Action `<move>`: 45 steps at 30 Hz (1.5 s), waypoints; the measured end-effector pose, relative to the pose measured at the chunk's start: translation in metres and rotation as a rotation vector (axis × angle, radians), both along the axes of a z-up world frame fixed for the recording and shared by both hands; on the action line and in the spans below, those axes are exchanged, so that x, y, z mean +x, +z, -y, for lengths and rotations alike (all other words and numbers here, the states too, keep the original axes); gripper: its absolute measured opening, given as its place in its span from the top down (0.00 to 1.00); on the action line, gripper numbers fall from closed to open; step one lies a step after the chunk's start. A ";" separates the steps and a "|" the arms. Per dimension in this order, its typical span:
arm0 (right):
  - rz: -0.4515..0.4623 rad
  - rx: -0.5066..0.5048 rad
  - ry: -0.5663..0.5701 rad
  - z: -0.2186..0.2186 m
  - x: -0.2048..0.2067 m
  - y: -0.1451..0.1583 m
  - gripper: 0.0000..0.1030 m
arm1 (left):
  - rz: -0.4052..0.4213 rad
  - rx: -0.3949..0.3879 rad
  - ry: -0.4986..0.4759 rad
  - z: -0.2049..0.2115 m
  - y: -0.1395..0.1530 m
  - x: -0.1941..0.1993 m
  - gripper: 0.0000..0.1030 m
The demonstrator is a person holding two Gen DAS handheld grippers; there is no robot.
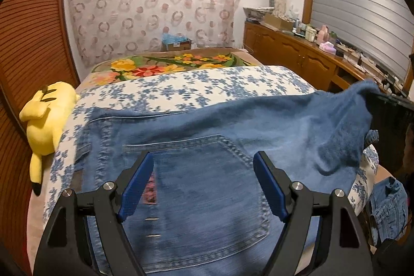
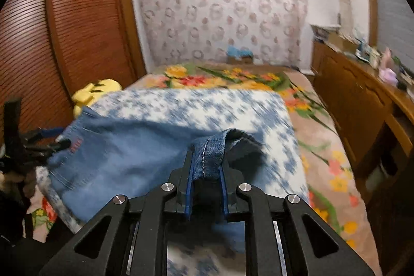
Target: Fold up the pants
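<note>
Blue denim pants [image 1: 207, 185] lie spread on a blue-and-white floral cover [image 1: 181, 87] on the bed, back pocket up. My left gripper [image 1: 203, 180] is open, its blue pads on either side of the pocket, just above the seat of the pants. My right gripper [image 2: 205, 172] is shut on a folded hem of the pants [image 2: 211, 149] and holds it raised above the cover. That lifted leg shows at the right of the left wrist view [image 1: 357, 105]. The rest of the pants [image 2: 116, 151] trails to the left, where the left gripper [image 2: 49, 139] shows.
A yellow plush toy [image 1: 46, 118] lies at the bed's left edge beside a wooden slatted wardrobe [image 2: 64, 30]. A flowered blanket [image 1: 168, 64] covers the far bed. A wooden sideboard [image 1: 297, 51] with clutter runs along the right. More denim [image 1: 388, 203] hangs at the lower right.
</note>
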State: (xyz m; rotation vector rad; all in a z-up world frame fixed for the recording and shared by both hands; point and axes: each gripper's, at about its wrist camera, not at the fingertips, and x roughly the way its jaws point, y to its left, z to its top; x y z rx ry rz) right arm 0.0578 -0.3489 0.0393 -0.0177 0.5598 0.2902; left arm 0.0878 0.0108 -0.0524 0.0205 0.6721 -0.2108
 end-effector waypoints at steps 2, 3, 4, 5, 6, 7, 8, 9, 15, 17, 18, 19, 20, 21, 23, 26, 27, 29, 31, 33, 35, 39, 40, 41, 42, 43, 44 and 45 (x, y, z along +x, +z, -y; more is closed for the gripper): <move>0.017 -0.007 0.048 -0.018 0.006 0.008 0.84 | 0.005 -0.004 0.018 -0.010 0.002 -0.002 0.22; 0.024 -0.014 0.071 -0.028 0.008 0.011 0.84 | 0.008 -0.008 0.031 -0.016 0.003 -0.004 0.22; 0.029 -0.020 0.098 -0.038 0.012 0.014 0.84 | 0.011 -0.011 0.040 -0.020 0.004 -0.005 0.22; 0.033 -0.025 0.129 -0.051 0.015 0.016 0.84 | 0.014 -0.014 0.049 -0.025 0.005 -0.007 0.22; 0.036 -0.027 0.154 -0.060 0.018 0.018 0.84 | 0.017 -0.016 0.064 -0.031 0.006 -0.009 0.22; 0.036 -0.026 0.185 -0.072 0.021 0.020 0.84 | 0.020 -0.017 0.074 -0.035 0.007 -0.011 0.22; 0.033 -0.021 0.220 -0.085 0.023 0.022 0.84 | 0.024 -0.019 0.087 -0.042 0.008 -0.013 0.22; 0.030 -0.011 0.254 -0.095 0.025 0.023 0.84 | 0.025 -0.020 0.098 -0.047 0.008 -0.014 0.22; 0.000 -0.024 0.432 -0.154 0.020 0.024 0.84 | 0.028 -0.036 0.135 -0.065 0.007 -0.018 0.22; -0.020 -0.052 0.422 -0.160 0.025 0.017 0.77 | 0.028 -0.035 0.135 -0.065 0.007 -0.017 0.22; -0.030 -0.055 0.416 -0.160 0.028 0.014 0.76 | 0.027 -0.037 0.134 -0.066 0.006 -0.017 0.22; -0.040 -0.054 0.408 -0.159 0.031 0.012 0.71 | 0.026 -0.038 0.132 -0.065 0.006 -0.016 0.22; -0.047 -0.051 0.400 -0.155 0.033 0.012 0.69 | 0.024 -0.039 0.127 -0.064 0.005 -0.016 0.22; -0.047 -0.046 0.390 -0.153 0.034 0.013 0.68 | 0.023 -0.039 0.124 -0.062 0.005 -0.015 0.22; -0.036 -0.035 0.370 -0.148 0.033 0.016 0.65 | 0.019 -0.039 0.115 -0.058 0.004 -0.014 0.22; -0.027 -0.033 0.327 -0.143 0.026 0.018 0.63 | 0.011 -0.038 0.096 -0.049 0.001 -0.011 0.22; -0.024 -0.030 0.314 -0.141 0.025 0.017 0.63 | 0.007 -0.036 0.087 -0.046 0.000 -0.009 0.22; -0.025 -0.032 0.288 -0.142 0.031 0.014 0.61 | -0.002 -0.032 0.076 -0.040 -0.003 -0.005 0.22; -0.034 -0.035 0.267 -0.141 0.035 0.007 0.60 | -0.009 -0.031 0.064 -0.036 -0.005 -0.001 0.22; -0.041 -0.037 0.260 -0.143 0.038 0.006 0.59 | -0.018 -0.029 0.055 -0.031 -0.005 0.004 0.22; -0.031 -0.049 0.250 -0.146 0.044 0.005 0.59 | -0.022 -0.031 0.048 -0.027 -0.005 0.009 0.22; -0.008 -0.056 0.271 -0.163 0.053 0.009 0.55 | -0.025 -0.040 0.024 -0.018 -0.001 0.021 0.22; -0.006 -0.058 0.281 -0.166 0.057 0.008 0.55 | -0.029 -0.042 0.019 -0.016 -0.001 0.025 0.22; -0.006 -0.062 0.292 -0.172 0.061 0.008 0.54 | -0.030 -0.044 0.014 -0.014 -0.001 0.027 0.22; -0.005 -0.072 0.299 -0.178 0.064 0.007 0.54 | -0.032 -0.048 0.004 -0.011 -0.002 0.030 0.22; -0.004 -0.089 0.305 -0.185 0.068 0.007 0.54 | -0.037 -0.048 -0.002 -0.009 -0.004 0.033 0.22; -0.007 -0.103 0.306 -0.187 0.073 0.004 0.53 | -0.045 -0.045 -0.006 -0.006 -0.006 0.035 0.22; -0.014 -0.118 0.305 -0.191 0.078 0.002 0.53 | -0.059 -0.043 -0.011 -0.003 -0.010 0.039 0.22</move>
